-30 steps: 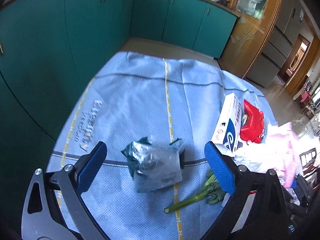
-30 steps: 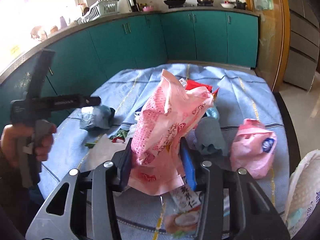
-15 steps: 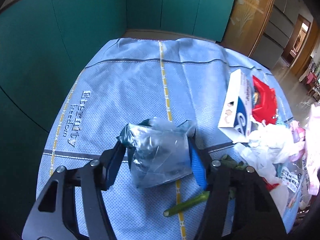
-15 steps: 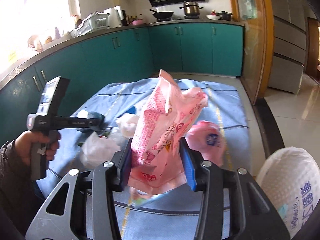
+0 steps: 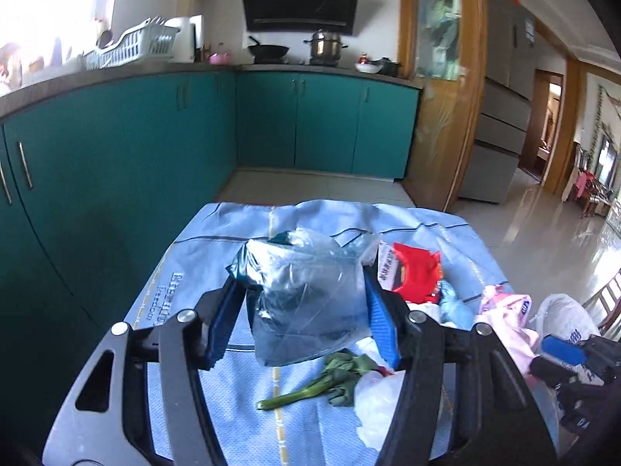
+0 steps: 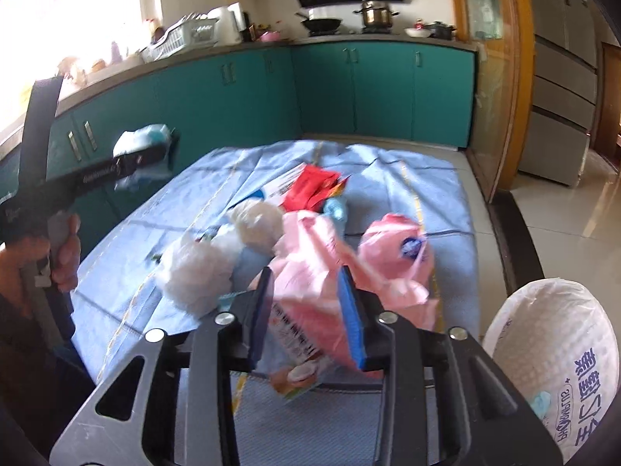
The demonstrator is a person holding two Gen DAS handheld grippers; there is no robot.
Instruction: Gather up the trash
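My left gripper point(image 5: 300, 320) is shut on a clear plastic bag point(image 5: 306, 295) with dark contents and holds it above the blue tablecloth point(image 5: 194, 272). It shows from the side in the right wrist view point(image 6: 143, 155), raised at the left. My right gripper point(image 6: 306, 310) is shut on a pink printed plastic bag point(image 6: 306, 268), blurred, low over the cloth. A second pink bag point(image 6: 396, 256), white crumpled bags point(image 6: 194, 268), a red wrapper point(image 6: 310, 190) and a green vegetable stalk point(image 5: 310, 386) lie on the cloth.
A white trash bag point(image 6: 555, 353) with blue print stands at the table's right. A white box point(image 6: 275, 190) lies beside the red wrapper. Teal cabinets point(image 5: 116, 178) run along the left and far side. Tiled floor lies to the right.
My left gripper closed on the clear bag and lifted it off the cloth. My right gripper tipped down, and the pink bag dropped lower toward the table.
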